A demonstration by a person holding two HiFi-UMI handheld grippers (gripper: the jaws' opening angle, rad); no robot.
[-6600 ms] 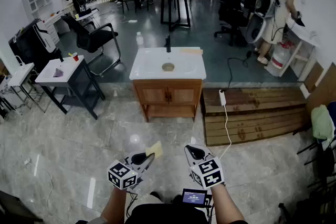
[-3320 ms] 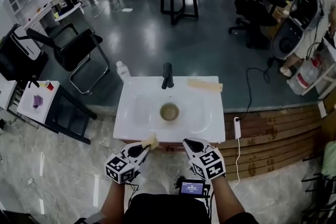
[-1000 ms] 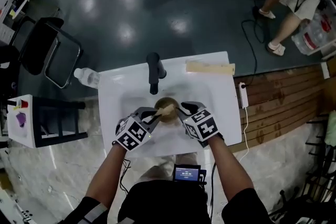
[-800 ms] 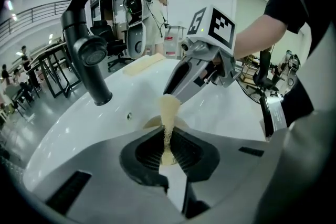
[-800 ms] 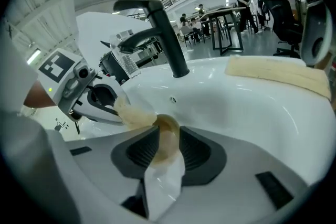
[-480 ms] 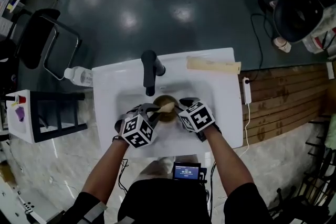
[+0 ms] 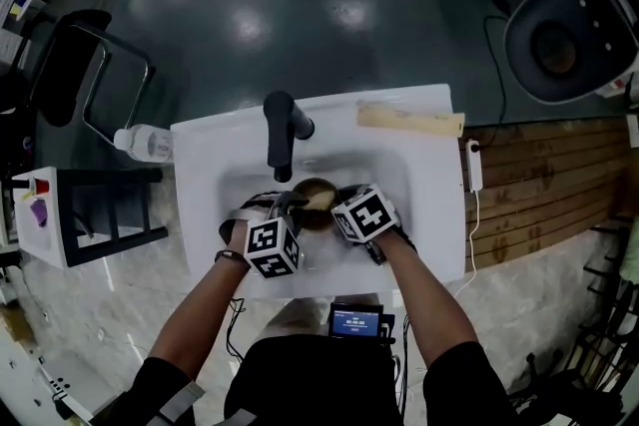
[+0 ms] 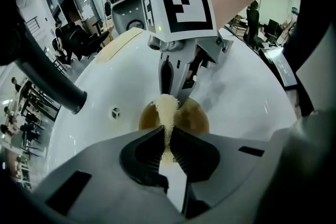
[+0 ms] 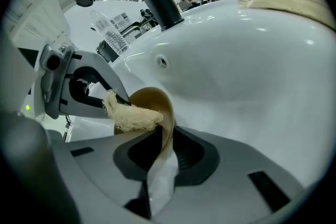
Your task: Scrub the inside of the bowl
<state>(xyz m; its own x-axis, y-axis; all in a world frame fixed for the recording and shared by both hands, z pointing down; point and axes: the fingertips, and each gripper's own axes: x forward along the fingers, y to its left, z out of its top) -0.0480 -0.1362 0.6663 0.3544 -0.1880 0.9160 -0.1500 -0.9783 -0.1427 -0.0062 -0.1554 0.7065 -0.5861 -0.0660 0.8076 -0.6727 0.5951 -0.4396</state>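
- The bowl (image 7: 314, 206) sits mouth up in the sink (image 7: 429, 177), just in front of the faucet (image 7: 281, 129). The scrub pad (image 8: 167, 112) lies with its long axis running from the left jaws down into the bowl.
- We have our left gripper (image 8: 168, 139) clamped on the pad. The jaws of our right gripper (image 9: 167, 137) have just been closing, and they pinch the bowl's rim.
- The white sink stands on a dark floor. A bottle (image 7: 141, 143) lies left of the faucet and a pale strip (image 7: 410, 122) lies to its right.
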